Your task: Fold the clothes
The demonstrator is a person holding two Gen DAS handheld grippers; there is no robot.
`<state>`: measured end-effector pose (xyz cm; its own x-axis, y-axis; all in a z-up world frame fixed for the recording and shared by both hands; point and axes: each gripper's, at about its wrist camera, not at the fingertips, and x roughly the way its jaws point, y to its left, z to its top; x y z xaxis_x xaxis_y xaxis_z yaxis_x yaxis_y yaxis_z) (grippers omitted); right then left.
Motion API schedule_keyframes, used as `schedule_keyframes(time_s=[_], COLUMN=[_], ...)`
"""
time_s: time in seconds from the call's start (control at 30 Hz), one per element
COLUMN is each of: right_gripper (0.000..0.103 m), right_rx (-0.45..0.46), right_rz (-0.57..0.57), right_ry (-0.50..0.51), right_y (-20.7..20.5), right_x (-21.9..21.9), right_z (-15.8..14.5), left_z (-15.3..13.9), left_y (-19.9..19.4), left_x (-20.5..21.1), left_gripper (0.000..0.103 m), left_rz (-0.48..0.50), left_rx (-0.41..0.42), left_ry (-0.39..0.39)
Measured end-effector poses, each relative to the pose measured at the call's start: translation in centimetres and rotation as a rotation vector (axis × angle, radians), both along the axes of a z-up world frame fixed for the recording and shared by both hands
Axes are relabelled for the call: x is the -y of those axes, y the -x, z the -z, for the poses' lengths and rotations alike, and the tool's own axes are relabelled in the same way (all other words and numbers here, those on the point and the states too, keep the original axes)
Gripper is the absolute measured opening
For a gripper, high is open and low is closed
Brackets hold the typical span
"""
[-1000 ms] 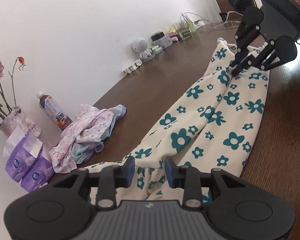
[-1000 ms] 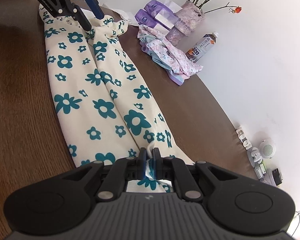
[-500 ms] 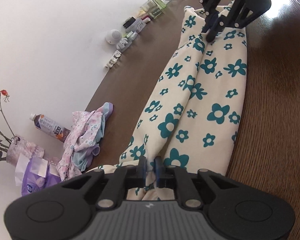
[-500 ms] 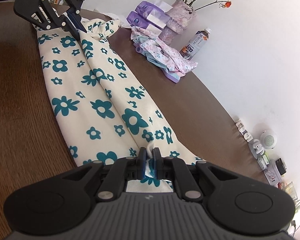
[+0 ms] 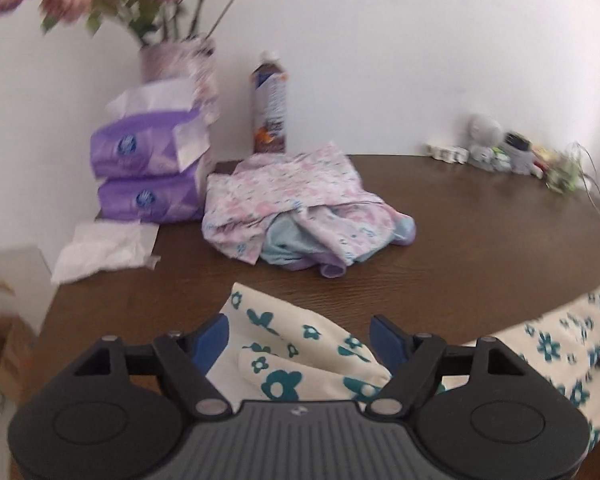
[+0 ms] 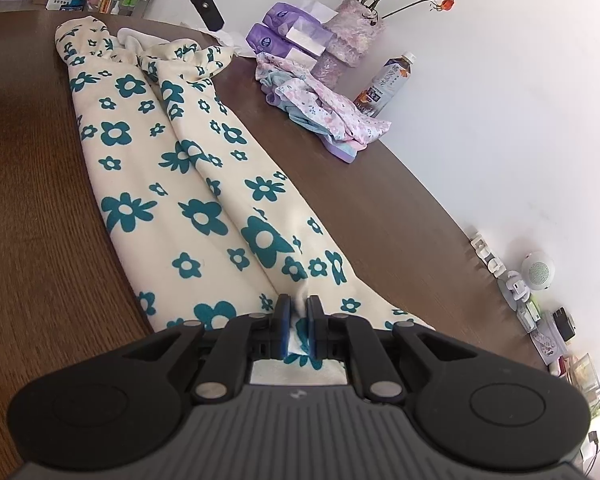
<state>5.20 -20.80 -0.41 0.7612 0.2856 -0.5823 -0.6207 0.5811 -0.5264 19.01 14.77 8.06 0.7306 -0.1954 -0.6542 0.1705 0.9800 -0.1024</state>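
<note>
Right wrist: trousers [image 6: 188, 184] in hand-held gripper [image 6: 298, 312]

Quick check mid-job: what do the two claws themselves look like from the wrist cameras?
Both match: the left claw and right claw have black linkage arms with silver pivot pins, blue pads on the fingers, and a grey ribbed body with a small white logo between two round black housings.
</note>
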Motion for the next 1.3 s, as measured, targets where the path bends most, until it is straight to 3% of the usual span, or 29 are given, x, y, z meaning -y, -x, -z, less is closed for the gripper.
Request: schedule_keyframes(time_s=[0.13, 0.2, 0.27, 0.4, 0.5, 0.63, 0.7, 0.77, 0.83, 0.9, 1.1, 1.13, 1.17, 1.2, 1.3], right_gripper=[0.008, 0.008, 0.008, 0.008, 0.008, 0.008, 0.008, 0.008, 0.008, 0.008, 0.008, 0.008, 0.008, 0.008, 0.008], right_rx=[0.0, 0.0, 0.001, 0.002, 0.006, 0.016, 0.015, 0.017, 0.019, 0.021, 0.022, 0.023, 0.023, 0.024, 0.025], right_rz=[0.001, -0.001, -0.003, -0.006, -0.007, -0.009, -0.006, -0.002, 0.001, 0.005, 0.009, 0.01, 0.011, 0.012, 0.015], right_ry=[-0.009, -0.011, -0.013, -0.018, -0.014, -0.017, -0.027, -0.032, -0.036, -0.038, -0.046, -0.047, -0.048, -0.049, -0.053], right_y=[0.0, 0.0, 0.0, 0.0, 0.0, 0.1, 0.0, 0.1, 0.1, 0.1, 0.1, 0.2, 0.2, 0.2, 0.2], right_x=[0.1, 0.1, 0.2, 0.3, 0.2, 0.2, 0.3, 0.3, 0.3, 0.3, 0.3, 0.3, 0.3, 0.3, 0.3], right_z=[0.0, 0.0, 0.1, 0.1, 0.2, 0.4, 0.4, 0.5, 0.5, 0.5, 0.5, 0.6, 0.6, 0.6, 0.6], left_z=[1.7, 2.3, 2.8, 1.7, 0.2, 0.7, 1.4, 1.7, 1.8, 1.9, 3.3, 3.4, 3.4, 3.3, 1.8], left_y=[-3.2, -3.9, -4.1, -1.7, 1.1, 3.4, 3.6, 3.8, 4.1, 4.2, 3.5, 3.3, 3.2, 3.3, 4.9], left_x=[-1.9, -2.0, -1.8, -1.5, -2.5, -4.0, -4.7, -5.5, -6.4, -7.2, -6.7, -6.5, -6.1, -5.6, -4.5], left_gripper=[0.074, 0.061, 0.001, 0.001, 0.001, 0.002, 0.013, 0.044, 0.056, 0.056, 0.055, 0.047, 0.012, 0.005, 0.003], left_rz=[-0.099, -0.117, -0.109, -0.081, -0.093, -0.135, -0.162, -0.195, -0.233, -0.265, -0.227, -0.209, -0.184, -0.159, -0.118], left_rx=[-0.105, -0.126, -0.154, -0.073, -0.021, -0.051, -0.056, -0.046, -0.034, -0.027, -0.099, -0.103, -0.103, -0.101, -0.027], left_ry=[0.167, 0.182, 0.176, 0.094, 0.087, 0.106, 0.148, 0.201, 0.255, 0.3, 0.313, 0.321, 0.324, 0.323, 0.267])
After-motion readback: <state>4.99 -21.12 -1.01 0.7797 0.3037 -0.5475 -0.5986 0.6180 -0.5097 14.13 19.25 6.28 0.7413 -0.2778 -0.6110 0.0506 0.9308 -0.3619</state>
